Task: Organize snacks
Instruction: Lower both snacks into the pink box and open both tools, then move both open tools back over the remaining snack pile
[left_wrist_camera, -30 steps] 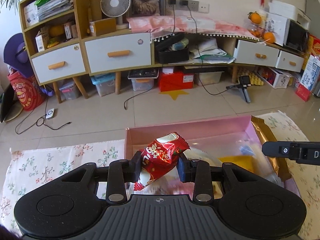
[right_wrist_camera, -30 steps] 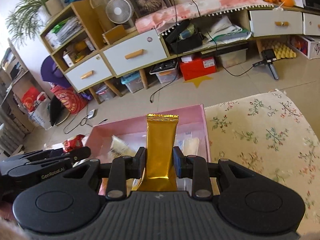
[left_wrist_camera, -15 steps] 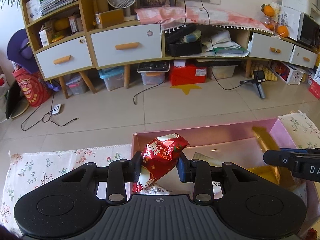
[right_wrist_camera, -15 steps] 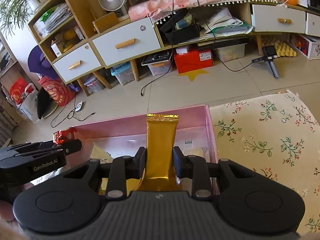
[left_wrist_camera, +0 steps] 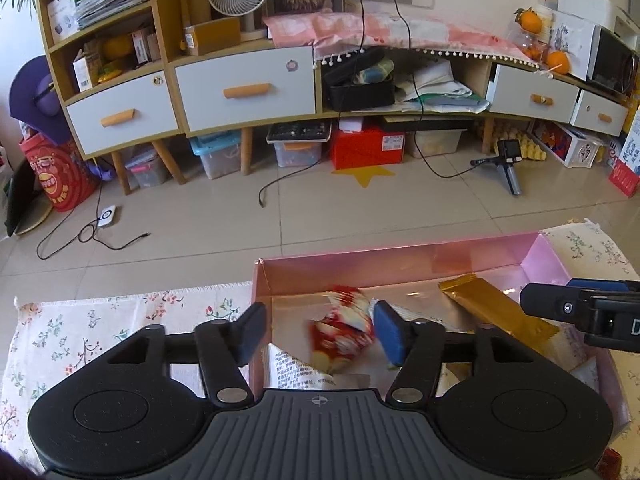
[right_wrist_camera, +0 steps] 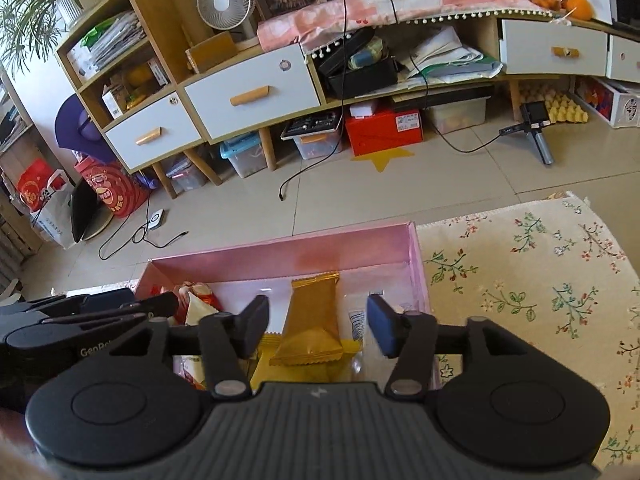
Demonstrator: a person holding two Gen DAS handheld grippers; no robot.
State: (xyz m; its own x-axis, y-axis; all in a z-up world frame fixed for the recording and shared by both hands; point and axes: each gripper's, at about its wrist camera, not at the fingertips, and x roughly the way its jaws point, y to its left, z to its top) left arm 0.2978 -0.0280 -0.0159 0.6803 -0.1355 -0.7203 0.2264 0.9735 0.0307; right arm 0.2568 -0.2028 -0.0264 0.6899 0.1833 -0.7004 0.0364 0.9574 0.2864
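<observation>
Your two snack packs are light, thin and crinkly, so they bend and slide easily; if you pick one up again, pinch it across the flat middle, not by the sealed end, and squeeze gently so what is inside does not crush. The small red and white foil snack bag (left_wrist_camera: 340, 338) sits low in the middle of the left wrist picture, in the gap between the two spread fingers of your left gripper (left_wrist_camera: 320, 330). It looks blurry, so my guess is it is dropping or has just landed. The jaws are wide apart and grip nothing. The bag is puffy and wrinkled, with red print on white. The long gold foil snack bar (right_wrist_camera: 310, 330) lies flat in the low middle of the right wrist picture, on top of other yellow packs. It is shiny, with zigzag sealed ends. Your right gripper (right_wrist_camera: 316, 326) is spread wide above it and does not touch it. Both snacks are inside the shallow pink cardboard box (right_wrist_camera: 420, 276), the red one toward its left side, the gold one toward its right. The box sits on the cream cloth with small flowers (right_wrist_camera: 540, 280), which fills the right side of that picture.
</observation>
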